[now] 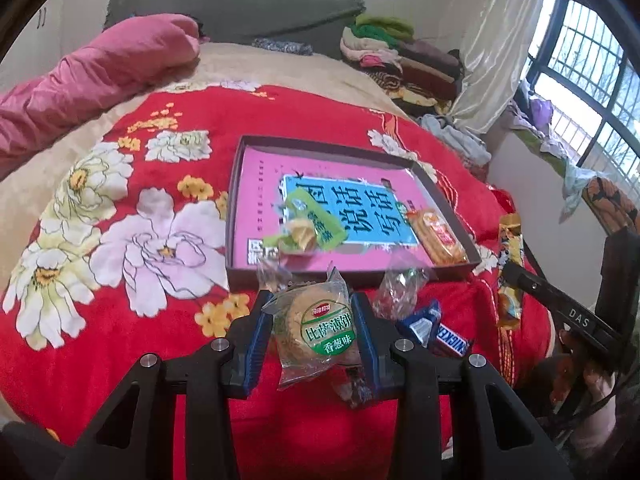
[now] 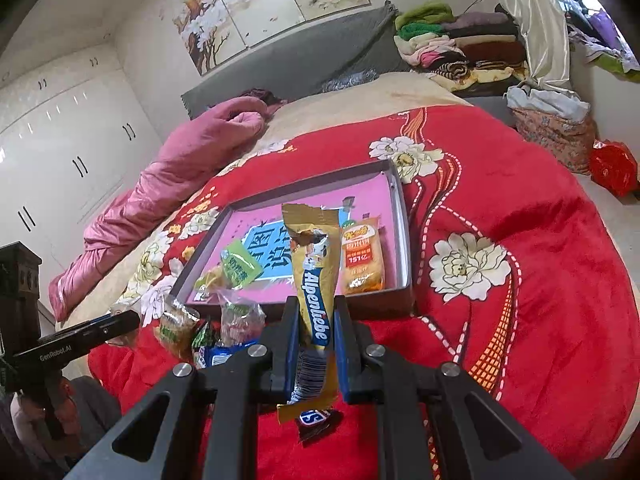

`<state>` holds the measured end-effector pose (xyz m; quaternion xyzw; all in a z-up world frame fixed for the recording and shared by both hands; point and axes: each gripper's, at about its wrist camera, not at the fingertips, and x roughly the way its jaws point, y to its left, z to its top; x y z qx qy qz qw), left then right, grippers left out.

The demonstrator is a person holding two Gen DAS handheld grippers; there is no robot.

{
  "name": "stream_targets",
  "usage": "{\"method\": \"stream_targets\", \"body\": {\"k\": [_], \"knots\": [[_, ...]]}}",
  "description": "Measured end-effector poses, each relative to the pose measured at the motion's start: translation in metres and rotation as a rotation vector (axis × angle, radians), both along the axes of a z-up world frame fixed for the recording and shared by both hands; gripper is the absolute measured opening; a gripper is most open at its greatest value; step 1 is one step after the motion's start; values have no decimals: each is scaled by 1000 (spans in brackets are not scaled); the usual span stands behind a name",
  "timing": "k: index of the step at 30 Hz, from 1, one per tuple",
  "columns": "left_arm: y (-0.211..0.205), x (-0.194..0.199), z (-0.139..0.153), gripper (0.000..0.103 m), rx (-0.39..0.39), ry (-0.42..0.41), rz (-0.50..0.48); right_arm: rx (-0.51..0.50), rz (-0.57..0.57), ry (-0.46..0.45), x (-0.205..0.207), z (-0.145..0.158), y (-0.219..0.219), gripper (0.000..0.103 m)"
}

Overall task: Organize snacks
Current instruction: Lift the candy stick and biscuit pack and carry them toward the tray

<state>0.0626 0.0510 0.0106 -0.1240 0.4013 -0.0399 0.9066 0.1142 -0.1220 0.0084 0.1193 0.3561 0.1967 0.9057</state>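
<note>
Above the bed's near edge, my left gripper clamps a scallion biscuit pack, my right gripper an Alpenliebe stick, both apparently bound next for the tray.

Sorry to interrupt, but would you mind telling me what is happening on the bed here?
A person is sorting snacks into a shallow box on the red floral blanket. The left claw grips a round biscuit pack; the right claw holds an Alpenliebe candy stick. The box already holds a green-wrapped snack and an orange cracker pack. A Snickers bar and other wrappers lie outside.
</note>
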Motion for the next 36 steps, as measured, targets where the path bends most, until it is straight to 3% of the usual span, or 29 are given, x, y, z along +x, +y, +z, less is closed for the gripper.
{"method": "stream_targets", "body": {"k": [15, 36], "knots": [[15, 34, 11, 41, -7, -49, 48, -8, -15, -26, 10, 13, 6, 16], [37, 85, -10, 41, 2, -17, 56, -51, -20, -48, 36, 25, 40, 16]]}}
